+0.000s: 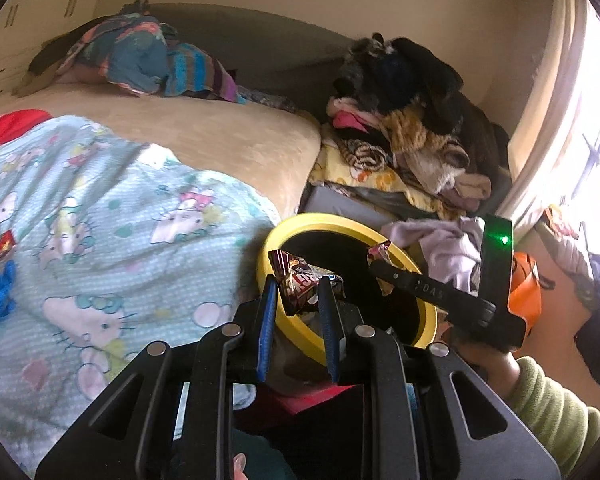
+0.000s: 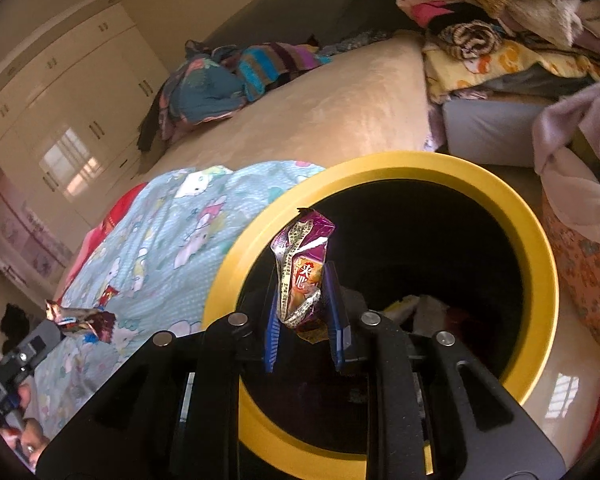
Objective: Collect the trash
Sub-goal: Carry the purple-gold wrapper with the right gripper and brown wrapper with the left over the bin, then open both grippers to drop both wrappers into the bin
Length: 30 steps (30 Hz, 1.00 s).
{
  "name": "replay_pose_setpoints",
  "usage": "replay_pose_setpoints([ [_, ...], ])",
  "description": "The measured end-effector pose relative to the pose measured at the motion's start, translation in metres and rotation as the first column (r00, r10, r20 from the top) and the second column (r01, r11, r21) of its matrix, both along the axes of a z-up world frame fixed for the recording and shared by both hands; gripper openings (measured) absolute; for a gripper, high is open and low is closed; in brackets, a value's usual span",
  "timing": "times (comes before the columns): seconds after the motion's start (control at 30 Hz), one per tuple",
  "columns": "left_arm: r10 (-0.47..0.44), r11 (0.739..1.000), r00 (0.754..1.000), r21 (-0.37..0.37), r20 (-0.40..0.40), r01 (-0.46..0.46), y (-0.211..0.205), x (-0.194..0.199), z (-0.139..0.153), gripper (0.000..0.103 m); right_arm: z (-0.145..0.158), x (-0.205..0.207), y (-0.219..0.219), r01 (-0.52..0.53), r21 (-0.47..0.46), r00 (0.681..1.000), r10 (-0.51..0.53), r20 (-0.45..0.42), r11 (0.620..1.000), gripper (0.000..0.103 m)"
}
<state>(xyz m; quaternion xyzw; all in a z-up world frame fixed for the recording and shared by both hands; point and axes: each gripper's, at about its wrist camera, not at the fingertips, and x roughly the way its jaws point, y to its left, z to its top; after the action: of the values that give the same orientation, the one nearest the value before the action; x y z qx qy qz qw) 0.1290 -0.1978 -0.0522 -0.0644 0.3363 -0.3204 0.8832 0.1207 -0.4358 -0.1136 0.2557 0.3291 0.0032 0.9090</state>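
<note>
A bed point(image 1: 236, 140) carries a cartoon-print blanket point(image 1: 100, 216). Beside it stands a yellow-rimmed bin point(image 2: 540, 248). Over its rim, the left tool point(image 1: 296, 300) grips a brown snack wrapper point(image 1: 300, 280); above its mouth, the right tool point(image 2: 302, 316) pinches a purple wrapper point(image 2: 304, 264).

We see blown-out daylight from the window point(image 1: 596, 128) right of the left gripper point(image 1: 296, 300); fisheye edges bend and darken, bedding slightly blurred, bin point(image 2: 540, 264) interior black.

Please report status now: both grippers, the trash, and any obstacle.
Left gripper shut on brown wrapper, at bin rim. Right gripper shut on purple wrapper, over yellow bin. Nothing blocking the opening.
</note>
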Motion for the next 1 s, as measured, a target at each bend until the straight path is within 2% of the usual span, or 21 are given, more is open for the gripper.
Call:
replay_pose_setpoints([
  [0.37,-0.085,0.992,0.996,0.094,-0.022,0.086,-0.056,0.013,-0.023,0.020,-0.010,-0.006,-0.025,0.067,0.029,0.997,-0.067,-0.025,0.997,0.018],
  [0.47,-0.099,0.989,0.994,0.109,-0.039,0.103,-0.071,0.020,-0.030,0.021,-0.012,-0.007,-0.030,0.086,0.041,0.996,-0.085,-0.025,0.995,0.024],
  [0.5,-0.106,0.987,0.993,0.117,-0.048,0.111,-0.076,0.023,-0.033,0.023,-0.012,-0.008,-0.031,0.093,0.044,0.995,-0.092,-0.024,0.995,0.029],
  [0.6,-0.119,0.985,0.990,0.119,-0.078,0.128,-0.087,0.030,-0.038,0.042,-0.013,-0.012,-0.039,0.133,0.061,0.991,-0.133,-0.015,0.989,0.041],
  [0.63,-0.113,0.986,0.991,0.117,-0.077,0.122,-0.087,0.032,-0.038,0.056,-0.013,-0.013,-0.040,0.149,0.066,0.989,-0.149,-0.016,0.987,0.048],
  [0.67,-0.100,0.988,0.993,0.113,-0.070,0.108,-0.086,0.032,-0.037,0.068,-0.013,-0.014,-0.041,0.163,0.068,0.987,-0.162,-0.017,0.984,0.050],
  [0.77,-0.071,0.992,0.996,0.098,-0.050,0.075,-0.078,0.030,-0.033,0.086,-0.013,-0.016,-0.043,0.190,0.037,0.982,-0.189,-0.018,0.981,0.052],
  [0.8,-0.059,0.993,0.997,0.100,-0.043,0.063,-0.075,0.030,-0.032,0.088,-0.014,-0.016,-0.043,0.196,0.032,0.981,-0.195,-0.017,0.980,0.056],
  [0.87,-0.028,0.994,0.999,0.105,-0.028,0.031,-0.067,0.028,-0.030,0.094,-0.014,-0.016,-0.040,0.197,0.022,0.980,-0.197,-0.016,0.980,0.057],
  [1.0,0.033,0.995,0.999,0.090,-0.011,-0.032,-0.045,0.026,-0.024,0.095,-0.006,-0.016,-0.031,0.185,-0.015,0.983,-0.185,0.008,0.983,0.064],
])
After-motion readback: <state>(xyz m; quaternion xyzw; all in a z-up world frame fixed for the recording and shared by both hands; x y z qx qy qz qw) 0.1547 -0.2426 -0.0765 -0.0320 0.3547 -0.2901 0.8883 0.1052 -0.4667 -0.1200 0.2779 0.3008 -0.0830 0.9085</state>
